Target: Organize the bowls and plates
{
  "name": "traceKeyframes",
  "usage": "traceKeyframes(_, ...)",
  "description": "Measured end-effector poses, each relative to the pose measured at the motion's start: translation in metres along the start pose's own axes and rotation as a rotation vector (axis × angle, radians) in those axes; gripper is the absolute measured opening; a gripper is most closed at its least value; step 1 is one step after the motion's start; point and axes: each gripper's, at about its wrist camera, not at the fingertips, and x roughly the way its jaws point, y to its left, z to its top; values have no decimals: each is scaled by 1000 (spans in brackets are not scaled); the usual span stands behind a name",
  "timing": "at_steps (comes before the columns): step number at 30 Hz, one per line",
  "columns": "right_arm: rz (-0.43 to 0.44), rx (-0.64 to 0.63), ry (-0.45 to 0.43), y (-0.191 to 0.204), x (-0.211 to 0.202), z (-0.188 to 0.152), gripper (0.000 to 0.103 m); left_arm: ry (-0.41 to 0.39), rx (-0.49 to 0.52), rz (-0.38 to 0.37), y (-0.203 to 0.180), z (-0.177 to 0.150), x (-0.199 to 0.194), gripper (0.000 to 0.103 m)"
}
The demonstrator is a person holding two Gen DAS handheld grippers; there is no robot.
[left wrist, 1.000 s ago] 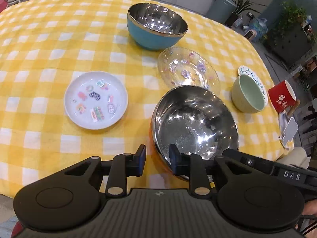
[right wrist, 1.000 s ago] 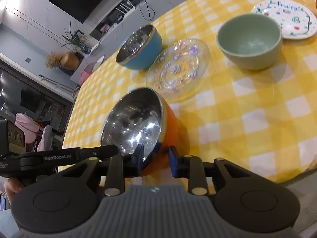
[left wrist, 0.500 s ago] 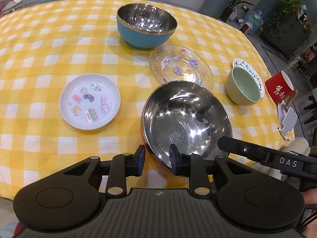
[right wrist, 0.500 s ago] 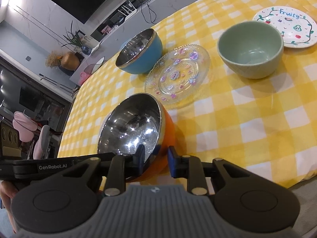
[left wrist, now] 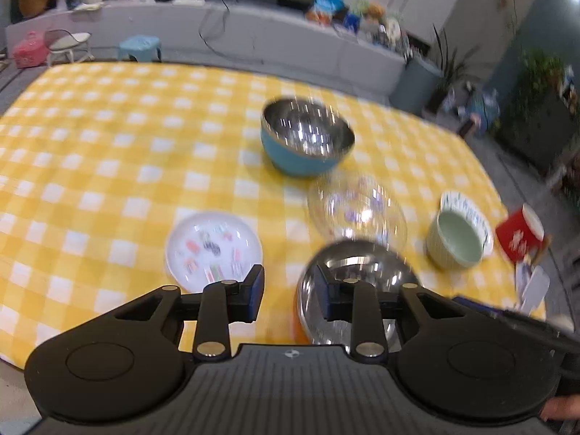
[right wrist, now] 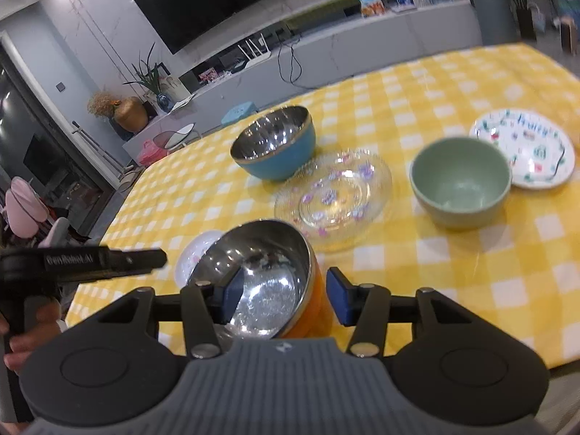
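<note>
Bowls: three, orange bowl (right wrist: 268,282), blue bowl (right wrist: 275,152), green bowl (right wrist: 460,185)
Plates: three on the bench (right wrist: 453,272)
Right gripper (right wrist: 282,299): spread, straddling the orange bowl's rim
Left gripper (left wrist: 288,297): spread

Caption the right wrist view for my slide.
Right gripper, jaws open astride the orange steel-lined bowl's rim, with blue bowl, glass plate and green bowl beyond.
</note>
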Motion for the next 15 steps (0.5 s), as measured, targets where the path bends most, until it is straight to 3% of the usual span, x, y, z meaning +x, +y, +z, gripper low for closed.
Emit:
traceKeyframes(3,-11,-4,-25,3,-7,8,57,-40,-29,-18,-1,12,-8,42)
traceKeyframes(8,2,-14,-82,11,-22,32,66,-107,-62,12,-6,39,-24,46)
traceKeyframes(10,11,-18,-105,16,-27,43,67,-123,-96,7,-6,51,-26,48)
traceKeyframes(13,22,-31,-141,23,-30,61,79,-132,-97,37,-8,70,-22,49)
traceKeyframes(15,35,-37,-147,27,-26,74,79,-135,-96,56,-8,82,-15,49)
